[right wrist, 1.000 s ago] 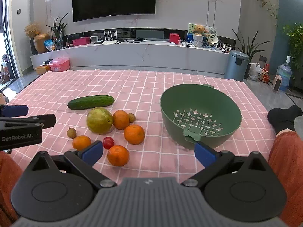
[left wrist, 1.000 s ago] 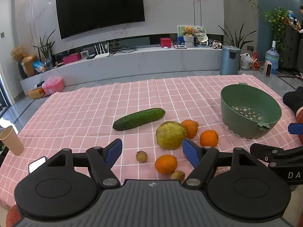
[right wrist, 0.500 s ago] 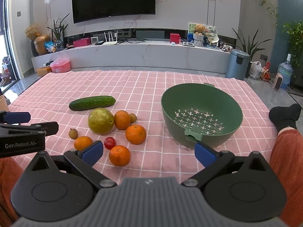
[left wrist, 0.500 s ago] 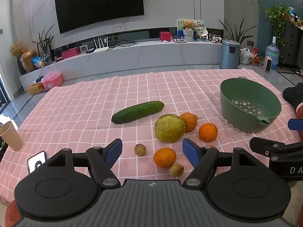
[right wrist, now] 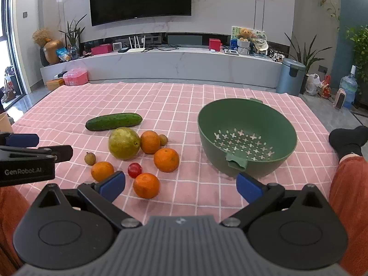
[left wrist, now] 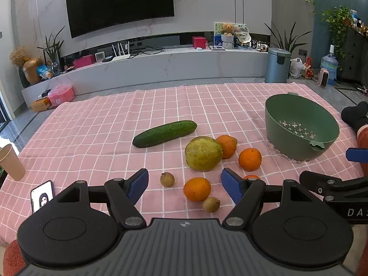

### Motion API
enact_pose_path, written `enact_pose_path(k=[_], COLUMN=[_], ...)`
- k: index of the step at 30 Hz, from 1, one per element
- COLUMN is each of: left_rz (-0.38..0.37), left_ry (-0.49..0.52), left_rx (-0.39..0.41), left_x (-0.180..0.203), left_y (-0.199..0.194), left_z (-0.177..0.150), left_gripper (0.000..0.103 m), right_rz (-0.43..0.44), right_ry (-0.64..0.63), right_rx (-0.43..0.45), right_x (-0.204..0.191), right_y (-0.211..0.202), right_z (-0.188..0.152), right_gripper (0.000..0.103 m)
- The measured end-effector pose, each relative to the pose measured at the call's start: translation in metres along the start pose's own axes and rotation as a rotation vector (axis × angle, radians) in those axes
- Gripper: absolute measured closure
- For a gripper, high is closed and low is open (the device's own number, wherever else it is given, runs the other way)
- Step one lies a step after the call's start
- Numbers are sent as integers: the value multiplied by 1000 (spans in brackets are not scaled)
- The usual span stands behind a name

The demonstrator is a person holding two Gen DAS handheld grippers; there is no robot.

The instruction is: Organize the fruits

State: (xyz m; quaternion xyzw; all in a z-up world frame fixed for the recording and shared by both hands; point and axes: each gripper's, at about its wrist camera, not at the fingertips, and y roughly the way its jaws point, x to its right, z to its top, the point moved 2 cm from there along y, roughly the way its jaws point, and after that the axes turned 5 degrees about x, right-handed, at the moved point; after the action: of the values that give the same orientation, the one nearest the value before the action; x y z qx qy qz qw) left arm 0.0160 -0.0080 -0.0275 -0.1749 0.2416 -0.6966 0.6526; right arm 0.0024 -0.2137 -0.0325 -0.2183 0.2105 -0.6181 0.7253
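Left gripper [left wrist: 185,182] and right gripper [right wrist: 180,184]: both released, holding nothing, above the fruit cluster beside the empty green colander [right wrist: 247,138].

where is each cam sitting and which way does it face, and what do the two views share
Left wrist view: sits on the left gripper, looking forward and down over the pink checked cloth at the cucumber; its open blue pads show, the right gripper enters at right.
Right wrist view: sits on the right gripper, facing the green colander; the left gripper enters at left, orange-clad legs at both sides.
Shared: cucumber, oranges, large yellow-green fruit, colander, TV wall.
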Motion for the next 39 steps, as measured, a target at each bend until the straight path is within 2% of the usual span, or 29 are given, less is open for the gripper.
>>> enact_pose_path(k=[39], left_rz=[-23], left_ry=[-19], left_rx=[-18], left_x=[-3], left_y=[2], left_z=[3], left_gripper=[18], right_rz=[-1], right_ry=[-2], right_rx=[-18], right_x=[-2], right_y=[2], right_z=[-2], right_gripper=[4])
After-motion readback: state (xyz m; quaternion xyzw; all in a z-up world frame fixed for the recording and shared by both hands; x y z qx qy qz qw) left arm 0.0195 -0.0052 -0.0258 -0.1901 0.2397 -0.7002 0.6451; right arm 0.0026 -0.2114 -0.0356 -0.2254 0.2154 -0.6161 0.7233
